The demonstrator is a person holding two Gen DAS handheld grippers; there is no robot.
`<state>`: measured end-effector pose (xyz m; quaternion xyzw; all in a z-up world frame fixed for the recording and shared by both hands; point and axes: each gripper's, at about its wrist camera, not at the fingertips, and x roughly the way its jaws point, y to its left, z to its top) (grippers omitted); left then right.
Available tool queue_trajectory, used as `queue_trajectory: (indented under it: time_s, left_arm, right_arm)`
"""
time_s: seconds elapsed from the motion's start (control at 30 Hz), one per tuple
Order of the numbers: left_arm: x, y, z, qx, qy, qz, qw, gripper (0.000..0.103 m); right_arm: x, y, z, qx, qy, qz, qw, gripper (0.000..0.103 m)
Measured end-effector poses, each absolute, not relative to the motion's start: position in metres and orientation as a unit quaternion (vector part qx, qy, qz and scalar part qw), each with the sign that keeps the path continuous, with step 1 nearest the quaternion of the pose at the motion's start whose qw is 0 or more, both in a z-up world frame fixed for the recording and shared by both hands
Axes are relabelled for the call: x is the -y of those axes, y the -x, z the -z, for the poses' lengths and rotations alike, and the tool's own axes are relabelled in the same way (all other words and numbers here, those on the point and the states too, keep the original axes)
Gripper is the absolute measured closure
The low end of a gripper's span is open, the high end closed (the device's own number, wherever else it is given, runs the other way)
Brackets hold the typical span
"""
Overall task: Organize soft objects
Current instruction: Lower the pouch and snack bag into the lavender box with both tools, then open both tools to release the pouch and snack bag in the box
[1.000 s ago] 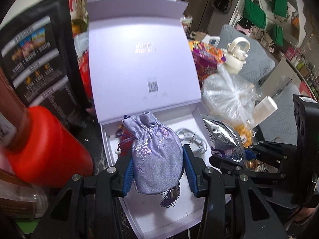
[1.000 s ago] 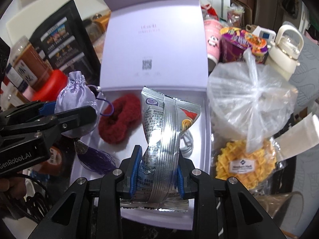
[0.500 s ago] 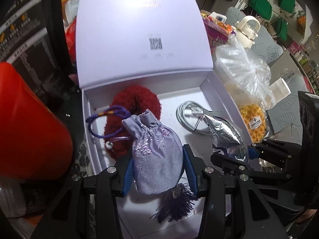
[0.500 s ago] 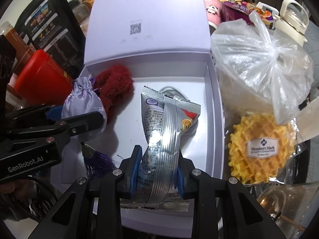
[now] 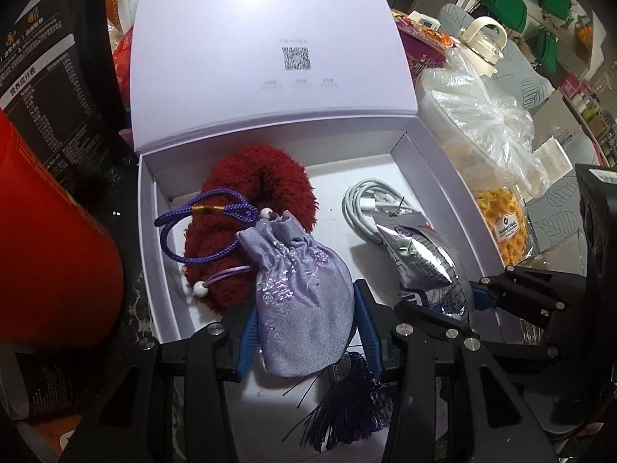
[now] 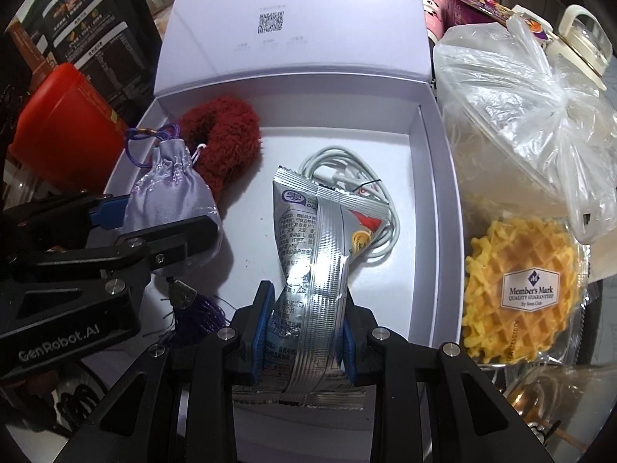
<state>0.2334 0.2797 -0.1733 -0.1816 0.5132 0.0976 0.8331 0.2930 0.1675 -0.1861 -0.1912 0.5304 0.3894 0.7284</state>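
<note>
My left gripper [image 5: 306, 330] is shut on a lilac drawstring pouch [image 5: 300, 297] with a purple tassel [image 5: 347, 405], low inside the open pale-lilac box [image 5: 148, 254]. The pouch leans on a dark red fluffy scrunchie [image 5: 262, 181] in the box. My right gripper [image 6: 304, 332] is shut on a silver snack packet [image 6: 312, 270], held over the box's front middle. A coiled white cable [image 6: 347, 177] lies in the box under the packet's top. The left gripper and pouch [image 6: 169, 193] also show in the right wrist view, at the left.
The box lid [image 5: 266, 50] stands open at the back. A red canister [image 5: 46, 254] and black packages [image 5: 46, 88] stand left of the box. A clear bag [image 6: 520, 115], a wrapped waffle [image 6: 520, 289] and a cream bottle [image 6: 582, 34] crowd the right side.
Both grippers have moved forward and down into the box with their loads. The pouch now rests against the scrunchie, the packet sits over the cable.
</note>
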Motion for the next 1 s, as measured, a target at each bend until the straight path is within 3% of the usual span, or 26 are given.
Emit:
queue_trajectory:
  time_s: [0.33, 0.43, 0.5, 0.63, 1.0]
  left_arm:
    - [-0.276, -0.239, 0.184, -0.560, 0.168, -0.126, 0.801, 0.059]
    - [-0.278, -0.240, 0.183, -0.566, 0.179, -0.128, 0.794, 0.058]
    - [-0.280, -0.240, 0.183, -0.572, 0.188, -0.130, 0.788, 0.051]
    - [-0.281, -0.241, 0.179, -0.577, 0.193, -0.139, 0.782, 0.032]
    - [-0.267, -0.240, 0.131, -0.548, 0.177, -0.150, 0.804, 0.031]
  right_arm:
    - [-0.176, -0.287, 0.188, -0.539, 0.201, -0.378, 0.726, 0.069]
    - [-0.178, -0.287, 0.186, -0.541, 0.197, -0.379, 0.724, 0.064]
    - [-0.177, -0.287, 0.181, -0.538, 0.197, -0.374, 0.730, 0.053]
    - [-0.174, -0.288, 0.172, -0.535, 0.187, -0.366, 0.738, 0.053]
    - [-0.155, -0.284, 0.135, -0.519, 0.169, -0.354, 0.760, 0.053]
